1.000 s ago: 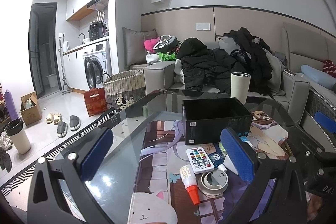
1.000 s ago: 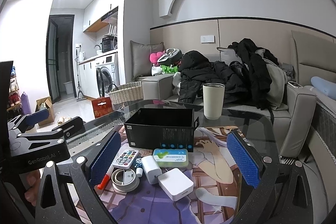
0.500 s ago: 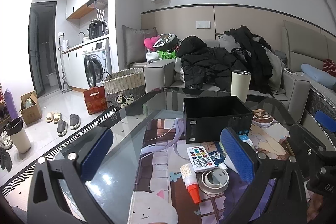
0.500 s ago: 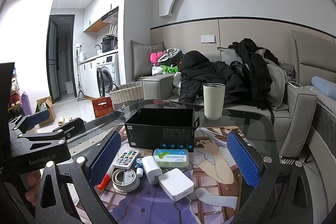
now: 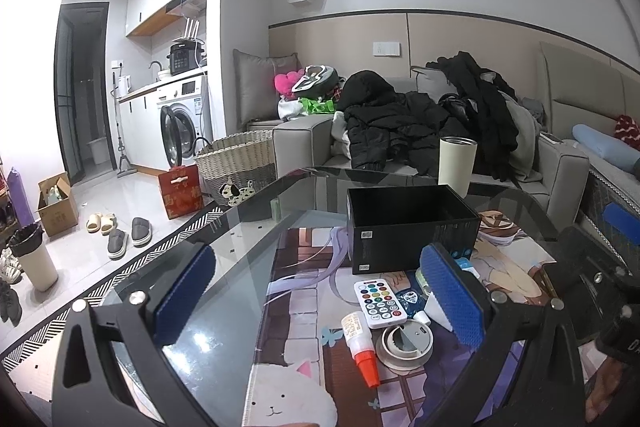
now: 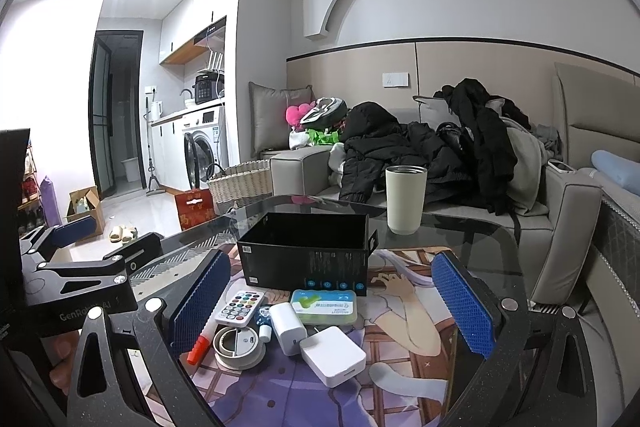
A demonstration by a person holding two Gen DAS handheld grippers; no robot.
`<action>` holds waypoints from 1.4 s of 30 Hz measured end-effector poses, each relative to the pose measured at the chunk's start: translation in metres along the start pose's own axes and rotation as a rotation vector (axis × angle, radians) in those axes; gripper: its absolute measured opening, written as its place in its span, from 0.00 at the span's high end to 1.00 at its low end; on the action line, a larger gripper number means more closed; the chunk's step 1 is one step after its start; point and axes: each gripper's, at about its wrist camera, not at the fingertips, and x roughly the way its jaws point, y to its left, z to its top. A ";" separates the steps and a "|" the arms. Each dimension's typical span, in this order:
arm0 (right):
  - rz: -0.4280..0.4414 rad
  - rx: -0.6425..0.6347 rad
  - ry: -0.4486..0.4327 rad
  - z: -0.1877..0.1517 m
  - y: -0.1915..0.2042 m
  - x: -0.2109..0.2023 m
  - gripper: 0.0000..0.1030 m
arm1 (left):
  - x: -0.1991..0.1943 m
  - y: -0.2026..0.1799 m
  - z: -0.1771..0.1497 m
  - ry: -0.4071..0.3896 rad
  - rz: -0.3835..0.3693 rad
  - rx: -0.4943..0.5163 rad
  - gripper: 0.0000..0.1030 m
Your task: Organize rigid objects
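Note:
An open black box (image 5: pixel 412 225) (image 6: pixel 306 251) stands on the glass table. In front of it lie a white remote with coloured buttons (image 5: pixel 379 303) (image 6: pixel 236 308), a glue bottle with a red tip (image 5: pixel 361 345) (image 6: pixel 200 343), a tape roll (image 5: pixel 406 341) (image 6: pixel 239 345), a white charger (image 6: pixel 287 327), a white square adapter (image 6: pixel 333 350) and a green-white tin (image 6: pixel 323 311). My left gripper (image 5: pixel 320 299) is open and empty above the table, left of these items. My right gripper (image 6: pixel 332 307) is open and empty, hovering over the items.
A cream tumbler (image 5: pixel 457 165) (image 6: pixel 405 199) stands behind the box. A printed mat (image 6: pixel 400 307) covers the table. A sofa with black clothes (image 5: pixel 400 123) is beyond. A wicker basket (image 5: pixel 240 163), red bag and slippers are on the floor at left.
Both grippers have shifted only slightly; the left view has crept a little forward. Nothing was taken hold of or moved.

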 end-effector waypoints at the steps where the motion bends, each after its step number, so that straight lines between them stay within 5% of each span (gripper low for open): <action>1: 0.005 -0.002 0.000 0.002 0.000 -0.001 0.01 | 0.001 0.000 0.001 0.011 0.013 -0.004 0.00; 6: 0.035 -0.035 0.021 0.015 -0.005 -0.006 0.01 | 0.011 0.001 0.009 0.077 0.043 -0.002 0.00; 16: 0.078 -0.006 0.300 0.001 -0.011 0.014 0.00 | 0.048 0.001 -0.003 0.291 0.007 0.031 0.00; 31: 0.147 -0.005 0.741 -0.091 0.004 0.023 0.01 | 0.074 -0.024 -0.051 0.543 -0.033 0.141 0.02; 36: 0.134 -0.085 0.734 -0.101 0.019 0.028 0.15 | 0.079 -0.021 -0.054 0.561 -0.022 0.143 0.02; 42: 0.131 -0.114 0.698 -0.095 0.017 0.056 0.46 | 0.092 -0.017 -0.060 0.627 -0.054 0.148 0.08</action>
